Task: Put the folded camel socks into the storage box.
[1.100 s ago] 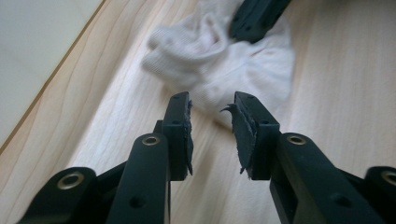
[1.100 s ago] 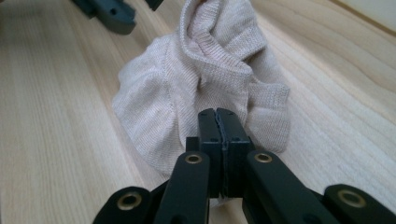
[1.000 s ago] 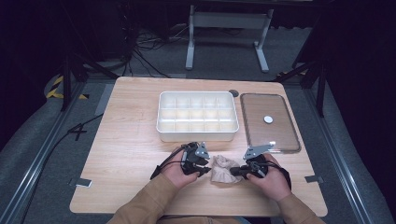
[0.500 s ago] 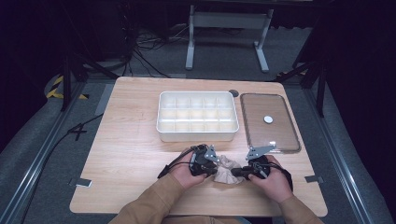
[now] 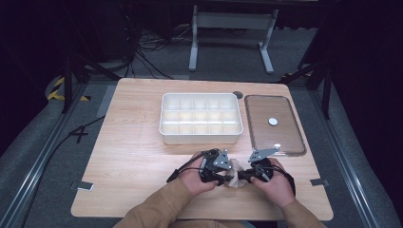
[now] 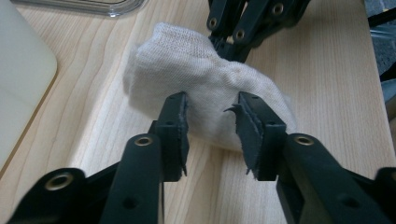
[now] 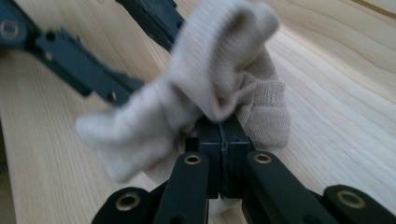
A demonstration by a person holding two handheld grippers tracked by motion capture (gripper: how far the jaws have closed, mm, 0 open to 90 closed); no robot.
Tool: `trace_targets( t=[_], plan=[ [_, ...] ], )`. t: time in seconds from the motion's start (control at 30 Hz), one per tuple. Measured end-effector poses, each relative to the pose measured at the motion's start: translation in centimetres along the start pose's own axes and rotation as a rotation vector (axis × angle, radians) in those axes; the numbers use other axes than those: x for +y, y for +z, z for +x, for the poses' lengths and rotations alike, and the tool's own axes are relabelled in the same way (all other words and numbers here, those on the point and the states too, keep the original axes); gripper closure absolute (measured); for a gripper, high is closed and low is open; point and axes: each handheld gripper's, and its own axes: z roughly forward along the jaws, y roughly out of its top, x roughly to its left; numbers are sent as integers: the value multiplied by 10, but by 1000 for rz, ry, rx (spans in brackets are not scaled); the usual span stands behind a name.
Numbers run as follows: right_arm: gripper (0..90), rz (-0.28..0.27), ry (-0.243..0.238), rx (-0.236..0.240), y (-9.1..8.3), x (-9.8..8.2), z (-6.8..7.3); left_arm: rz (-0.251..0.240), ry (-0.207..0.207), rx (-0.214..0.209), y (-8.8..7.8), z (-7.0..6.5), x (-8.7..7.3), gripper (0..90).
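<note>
A pale wooden table (image 5: 128, 190) is ringed by dark floor. The sock (image 6: 201, 93) is pinched by the right tool (image 7: 223, 128), partly hidden; the left tool (image 6: 210, 114), just opened, straddles it loosely.

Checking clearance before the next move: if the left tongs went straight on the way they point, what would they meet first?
The beige sock, most likely: it lies bunched just ahead of the left tongs, whose jaws stand apart at its near edge. Behind it the right tongs pinch the sock's far side.
</note>
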Motion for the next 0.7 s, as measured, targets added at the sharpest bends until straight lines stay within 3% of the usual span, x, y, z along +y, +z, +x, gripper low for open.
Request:
trace_targets(
  t=[0.33, 0.43, 0.7],
  plan=[
    [900, -24, 89, 51, 10, 4, -2, 0, 46, 14, 0, -6, 1, 554],
    [898, -25, 84, 65, 11, 4, -3, 5, 53, 18, 1, -7, 2, 551],
    [899, -16, 59, 52, 10, 5, 1, 15, 11, 0, 9, 0, -1, 522]
  ],
)
